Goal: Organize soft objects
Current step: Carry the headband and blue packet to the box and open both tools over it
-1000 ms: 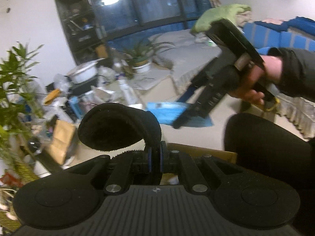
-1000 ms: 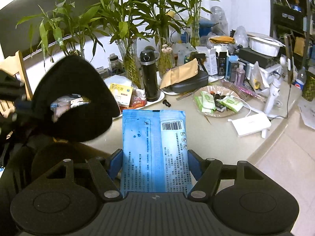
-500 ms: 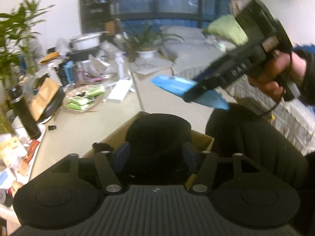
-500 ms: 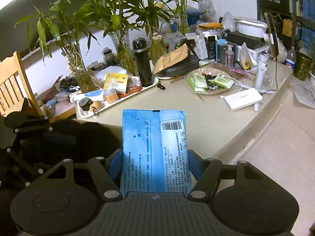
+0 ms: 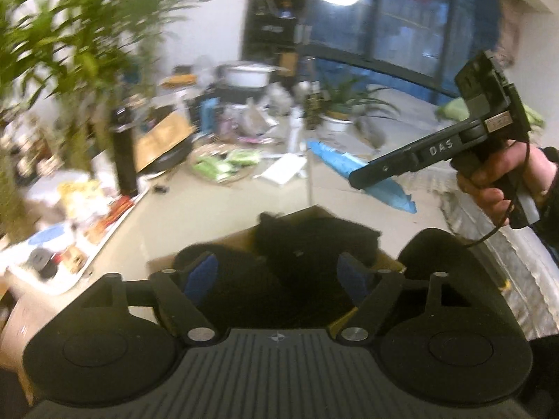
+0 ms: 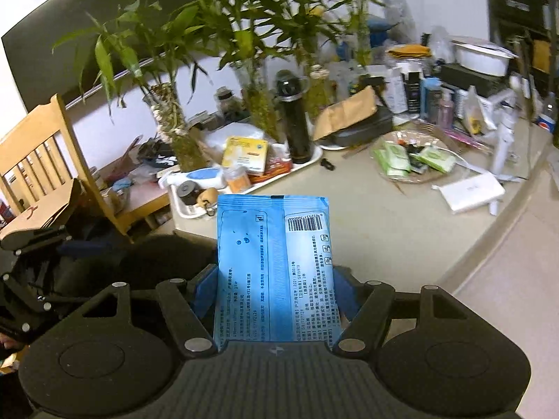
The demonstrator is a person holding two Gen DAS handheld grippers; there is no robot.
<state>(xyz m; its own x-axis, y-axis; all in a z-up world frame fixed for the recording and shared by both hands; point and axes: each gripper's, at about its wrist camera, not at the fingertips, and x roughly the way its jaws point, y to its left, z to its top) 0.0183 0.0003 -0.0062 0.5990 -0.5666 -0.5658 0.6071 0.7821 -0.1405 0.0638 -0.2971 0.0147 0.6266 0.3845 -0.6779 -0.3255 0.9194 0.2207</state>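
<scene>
My left gripper hangs over an open cardboard box. Its jaws are opening wide, and the blue pads touch nothing. A black fuzzy soft item lies loose in the box, below and between the jaws. My right gripper is shut on a flat blue packet with a barcode and holds it above the table edge. From the left wrist view, that right gripper and the blue packet hover beyond the box, held by a person's hand.
The beige table carries a black bottle, bamboo vases, a white tray of small items, a plate of green packets and a white box. A wooden chair stands at the left.
The left gripper rolled, dropped toward the box and spread its jaws, letting the black soft item go into it. The right gripper shifted a little, still holding the blue packet.
</scene>
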